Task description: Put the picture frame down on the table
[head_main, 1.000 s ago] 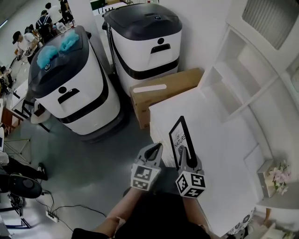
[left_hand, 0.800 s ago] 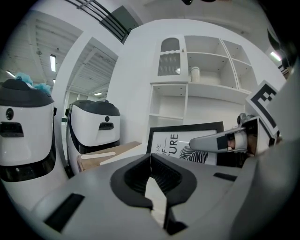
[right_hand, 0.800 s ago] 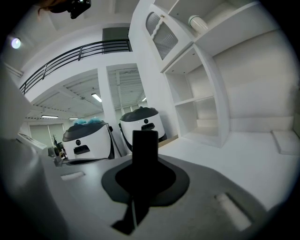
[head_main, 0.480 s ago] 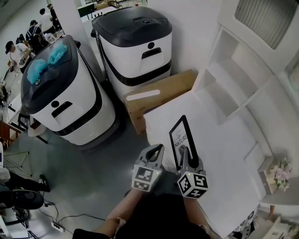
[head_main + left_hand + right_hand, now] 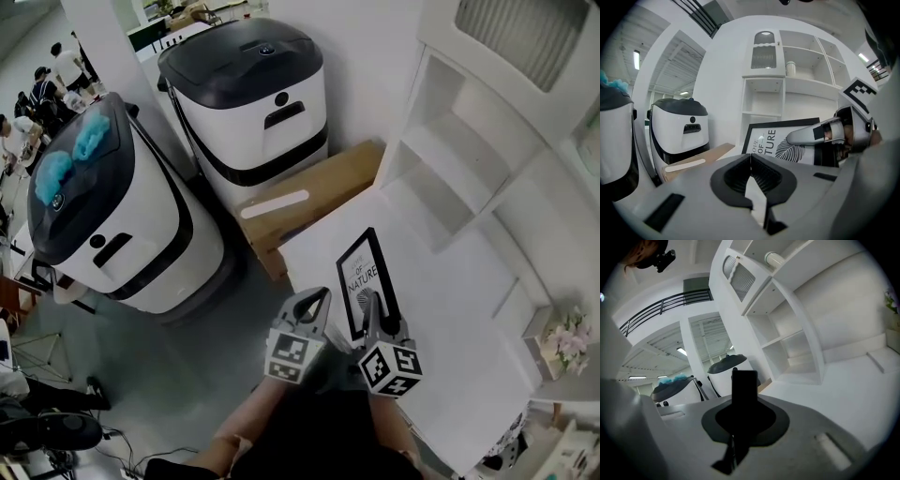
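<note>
The picture frame [image 5: 364,279] is clamped edge-on by the right gripper [image 5: 373,305], left gripper [image 5: 317,298] closed empty; seemingly held above the table [image 5: 450,319], it could be toppled if released tilted.

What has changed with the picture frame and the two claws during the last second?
The picture frame has tilted a little, so its printed face shows more in the head view. The right claw stays shut on it; the left claw stays shut and empty beside it.
</note>
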Demonstrator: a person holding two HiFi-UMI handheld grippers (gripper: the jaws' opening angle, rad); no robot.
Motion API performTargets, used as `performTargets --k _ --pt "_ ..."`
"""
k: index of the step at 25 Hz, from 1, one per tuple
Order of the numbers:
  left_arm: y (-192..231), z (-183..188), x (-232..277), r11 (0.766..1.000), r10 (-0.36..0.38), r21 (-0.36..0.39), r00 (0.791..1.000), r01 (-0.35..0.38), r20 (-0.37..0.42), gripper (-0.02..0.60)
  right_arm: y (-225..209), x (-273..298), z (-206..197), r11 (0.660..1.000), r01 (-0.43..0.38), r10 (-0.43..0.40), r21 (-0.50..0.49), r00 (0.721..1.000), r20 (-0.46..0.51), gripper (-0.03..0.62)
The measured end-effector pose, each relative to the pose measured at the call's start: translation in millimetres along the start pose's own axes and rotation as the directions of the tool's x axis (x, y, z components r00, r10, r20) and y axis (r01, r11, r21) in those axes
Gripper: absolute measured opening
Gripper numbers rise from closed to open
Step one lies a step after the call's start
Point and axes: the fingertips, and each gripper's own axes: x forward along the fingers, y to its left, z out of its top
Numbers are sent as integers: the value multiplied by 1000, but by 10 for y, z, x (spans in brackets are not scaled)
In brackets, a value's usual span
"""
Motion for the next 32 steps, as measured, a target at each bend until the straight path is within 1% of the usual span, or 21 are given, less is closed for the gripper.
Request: performTargets --k 6,9,17,22,26,32 --pt "16 -10 182 998 -61 21 998 61 -19 12 -100 111 -7 996 37 -38 76 999 14 14" --pt "18 -21 262 996 -86 26 996 87 -25 12 -164 140 -14 990 54 -57 129 998 20 14" --pt "-71 -72 443 989 -147 -7 988 147 -36 12 -365 105 -6 967 98 -108 237 994 31 14" --pt "-117 -50 501 987 -158 -17 987 158 -23 12 -457 72 3 938 101 -120 332 992 38 14" --pt "-132 -66 505 988 -154 -25 988 154 -24 12 -478 60 -22 921 94 -115 379 993 33 14" --pt "-153 -100 489 989 -144 -38 989 142 -31 12 -593 57 -100 882 86 -110 464 994 25 14"
